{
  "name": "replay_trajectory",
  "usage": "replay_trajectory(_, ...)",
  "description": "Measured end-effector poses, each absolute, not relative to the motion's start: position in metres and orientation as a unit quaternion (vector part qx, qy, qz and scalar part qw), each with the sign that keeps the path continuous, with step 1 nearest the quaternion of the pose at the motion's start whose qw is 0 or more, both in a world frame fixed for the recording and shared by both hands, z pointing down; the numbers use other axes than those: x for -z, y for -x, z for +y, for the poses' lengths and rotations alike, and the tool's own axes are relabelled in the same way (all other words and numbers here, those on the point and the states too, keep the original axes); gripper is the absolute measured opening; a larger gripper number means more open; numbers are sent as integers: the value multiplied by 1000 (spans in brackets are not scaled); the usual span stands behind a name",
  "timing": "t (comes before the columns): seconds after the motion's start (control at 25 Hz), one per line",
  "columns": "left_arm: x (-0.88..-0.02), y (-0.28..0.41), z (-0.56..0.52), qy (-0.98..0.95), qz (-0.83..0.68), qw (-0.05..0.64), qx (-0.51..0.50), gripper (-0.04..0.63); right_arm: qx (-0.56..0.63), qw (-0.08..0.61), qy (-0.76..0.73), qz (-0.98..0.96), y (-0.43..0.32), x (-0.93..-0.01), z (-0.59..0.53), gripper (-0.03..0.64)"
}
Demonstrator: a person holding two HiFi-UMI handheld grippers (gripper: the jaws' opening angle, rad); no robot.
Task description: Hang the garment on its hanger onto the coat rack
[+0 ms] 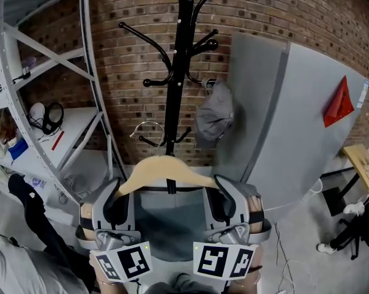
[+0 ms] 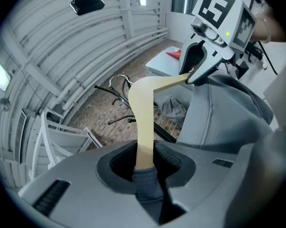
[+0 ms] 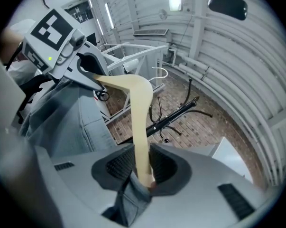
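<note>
Jaws clamped on both sides: our left gripper (image 2: 143,161) pinches one end of the pale wooden hanger (image 1: 152,166) and our right gripper (image 3: 142,167) the other, with grey fabric caught in each. We hold the grey garment (image 1: 169,225) level, right before the black metal coat rack (image 1: 182,54).

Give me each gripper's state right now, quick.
Left gripper: closed on the pale wooden hanger carrying the grey garment.
Right gripper: closed on the same hanger's other end.
</note>
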State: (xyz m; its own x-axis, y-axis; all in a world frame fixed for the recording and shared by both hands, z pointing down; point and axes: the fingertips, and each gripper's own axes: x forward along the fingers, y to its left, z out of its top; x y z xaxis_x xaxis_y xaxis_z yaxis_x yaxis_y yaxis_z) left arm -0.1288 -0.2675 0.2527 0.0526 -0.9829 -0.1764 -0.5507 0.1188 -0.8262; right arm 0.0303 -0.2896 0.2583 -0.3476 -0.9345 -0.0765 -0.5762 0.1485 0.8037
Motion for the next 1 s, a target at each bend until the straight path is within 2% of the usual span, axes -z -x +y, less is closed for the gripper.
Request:
replay_trajectory(0.52,-232,149,-352,589,648,410,255,98,407,199,-525,-721,-8,-236,-377,104)
replay_trajectory(1.0,-223,168,-440,606,623,433,239,98,404,211,-546,-703,11,-231,-454,104)
